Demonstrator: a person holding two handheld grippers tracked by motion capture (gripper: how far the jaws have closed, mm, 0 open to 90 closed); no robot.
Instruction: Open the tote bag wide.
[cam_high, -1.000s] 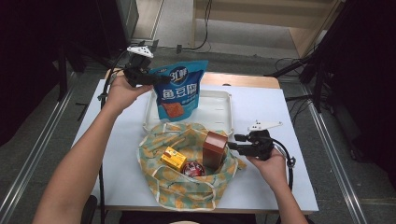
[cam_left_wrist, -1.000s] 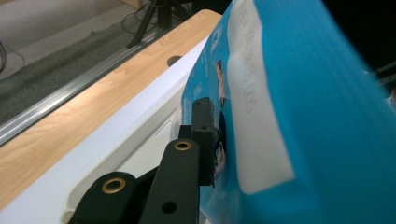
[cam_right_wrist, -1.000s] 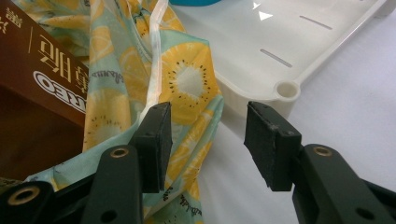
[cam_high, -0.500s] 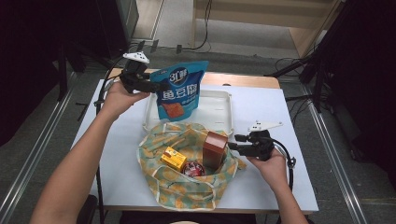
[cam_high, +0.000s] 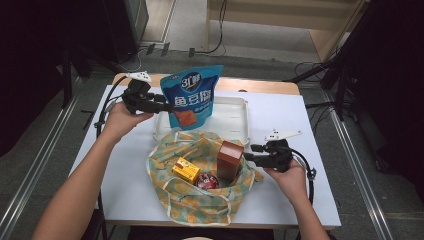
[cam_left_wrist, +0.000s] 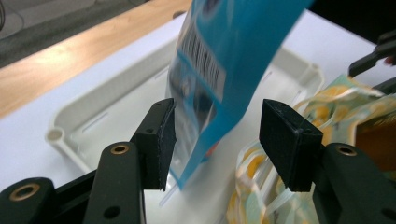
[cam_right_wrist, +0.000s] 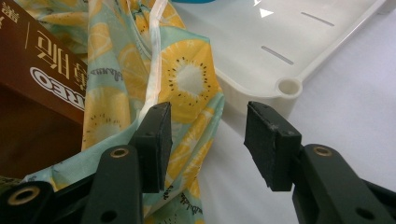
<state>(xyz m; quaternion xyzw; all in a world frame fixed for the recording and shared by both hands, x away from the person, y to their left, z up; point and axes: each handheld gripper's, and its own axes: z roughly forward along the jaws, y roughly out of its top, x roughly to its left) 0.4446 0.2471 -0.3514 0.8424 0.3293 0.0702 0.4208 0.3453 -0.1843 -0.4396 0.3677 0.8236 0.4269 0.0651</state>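
Blue snack pouch (cam_high: 191, 97) stands in the white tray (cam_high: 235, 131), just released; left hand-held gripper (cam_high: 165, 103) has opened, and should withdraw. Right hand-held gripper (cam_high: 250, 155) gapes beside the fabric bag (cam_high: 200, 200).

This looks like a lab or recording studio. A white rectangular tabletop (cam_high: 130, 165) on a wooden desk stands on a grey concrete floor (cam_high: 45, 150), ringed by black curtains (cam_high: 45, 45) left and right, with black cables (cam_high: 225, 47) trailing at the far side.
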